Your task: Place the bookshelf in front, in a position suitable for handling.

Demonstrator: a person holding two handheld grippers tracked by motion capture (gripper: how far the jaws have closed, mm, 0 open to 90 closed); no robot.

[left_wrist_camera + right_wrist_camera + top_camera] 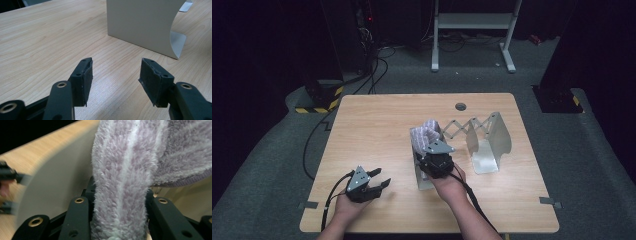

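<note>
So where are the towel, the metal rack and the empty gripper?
towel point(120, 182), right gripper view, on its fuzzy folded middle.
metal rack point(492, 137), high view, on its far right plate.
left gripper point(115, 72), left gripper view, midway between its open jaws.

The high view looks forward and down from above the person's side of the desk, far enough back to take in the whole top and the dark floor around it. The left gripper view sits low, just above the desk, and looks along the left tongs toward a pale metal panel close ahead. The right gripper view looks along the right tongs from very near, hard against a lilac towel with the same panel beside it. All three views share that panel, which the high view shows mid-desk by the towel.
</note>
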